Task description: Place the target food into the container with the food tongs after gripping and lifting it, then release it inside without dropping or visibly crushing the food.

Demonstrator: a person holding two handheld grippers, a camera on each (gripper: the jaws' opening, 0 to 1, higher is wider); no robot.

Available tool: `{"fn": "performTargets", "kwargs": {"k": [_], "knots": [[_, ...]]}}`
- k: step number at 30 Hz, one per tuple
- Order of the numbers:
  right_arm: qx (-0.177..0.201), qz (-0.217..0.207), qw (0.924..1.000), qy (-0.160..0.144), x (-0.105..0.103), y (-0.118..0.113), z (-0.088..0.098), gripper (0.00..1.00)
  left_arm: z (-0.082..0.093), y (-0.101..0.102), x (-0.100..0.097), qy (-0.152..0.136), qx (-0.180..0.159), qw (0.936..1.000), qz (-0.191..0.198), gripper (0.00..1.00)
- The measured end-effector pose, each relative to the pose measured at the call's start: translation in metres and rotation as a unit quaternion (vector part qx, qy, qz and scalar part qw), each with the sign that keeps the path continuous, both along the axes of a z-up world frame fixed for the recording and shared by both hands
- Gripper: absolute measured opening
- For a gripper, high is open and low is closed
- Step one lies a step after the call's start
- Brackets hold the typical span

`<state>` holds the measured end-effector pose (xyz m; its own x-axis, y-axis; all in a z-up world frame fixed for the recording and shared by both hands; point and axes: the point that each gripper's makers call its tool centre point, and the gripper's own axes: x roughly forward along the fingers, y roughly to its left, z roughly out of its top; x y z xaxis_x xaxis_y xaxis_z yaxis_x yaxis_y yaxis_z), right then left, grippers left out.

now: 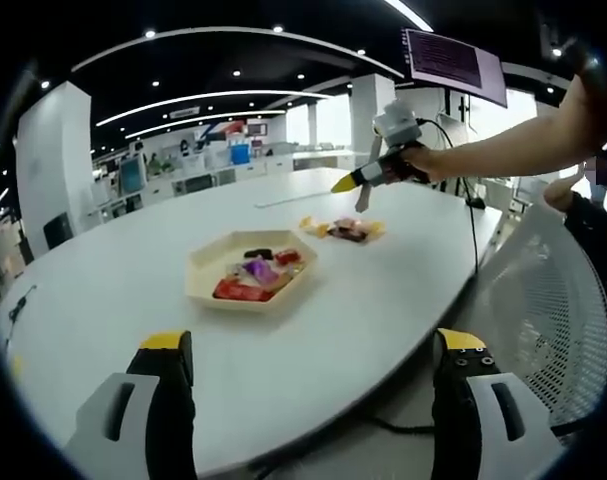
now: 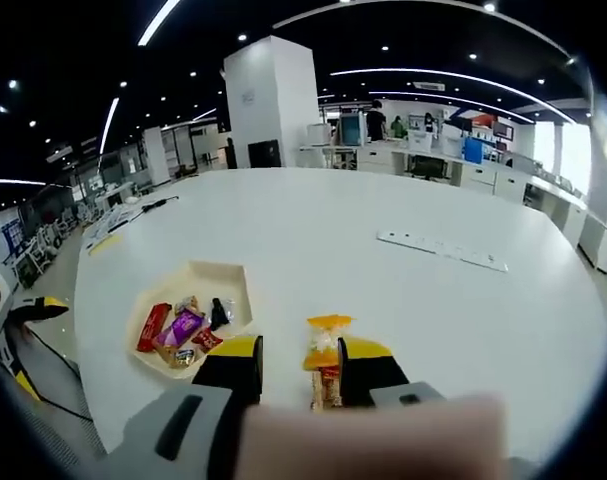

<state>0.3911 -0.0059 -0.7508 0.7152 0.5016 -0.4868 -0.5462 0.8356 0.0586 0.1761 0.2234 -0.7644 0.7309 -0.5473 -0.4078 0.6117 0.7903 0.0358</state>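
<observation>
Right gripper view: right tool parted above snack packet, left tool wide apart

Tongs largely hidden behind the right gripper.

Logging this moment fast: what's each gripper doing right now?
Left gripper: open, holding nothing, above the table edge.
Right gripper: open, jaws either side of an orange-ended snack packet; holds nothing.
</observation>
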Motion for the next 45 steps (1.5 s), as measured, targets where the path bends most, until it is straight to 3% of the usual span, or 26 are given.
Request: {"fn": "performTargets", "kwargs": {"k": [8,35,37,39,45], "knots": [[-0.001,-0.012,0.9999,0.005,0.007,-0.008,-0.010,0.29,0.000,0.000,0.000,-0.001,0.001,1.0000,0.000,0.99],[-0.011,-0.021,0.9989,0.041,0.012,0.002,-0.052,0.29,-0.002,0.001,-0.001,0.006,0.002,1.0000,0.000,0.98],[-0.028,-0.025,0.9987,0.034,0.013,-0.001,-0.055,0.28,-0.003,0.000,-0.001,0.008,0.002,1.0000,-0.001,0.98],[-0.017,-0.029,0.9988,0.034,0.015,-0.001,-0.053,0.29,-0.003,0.000,-0.001,0.008,0.003,1.0000,0.000,0.98],[-0.035,-0.044,0.9982,0.021,0.022,-0.007,-0.051,0.29,-0.003,0.001,-0.001,0.008,0.003,1.0000,0.001,0.98]]}}
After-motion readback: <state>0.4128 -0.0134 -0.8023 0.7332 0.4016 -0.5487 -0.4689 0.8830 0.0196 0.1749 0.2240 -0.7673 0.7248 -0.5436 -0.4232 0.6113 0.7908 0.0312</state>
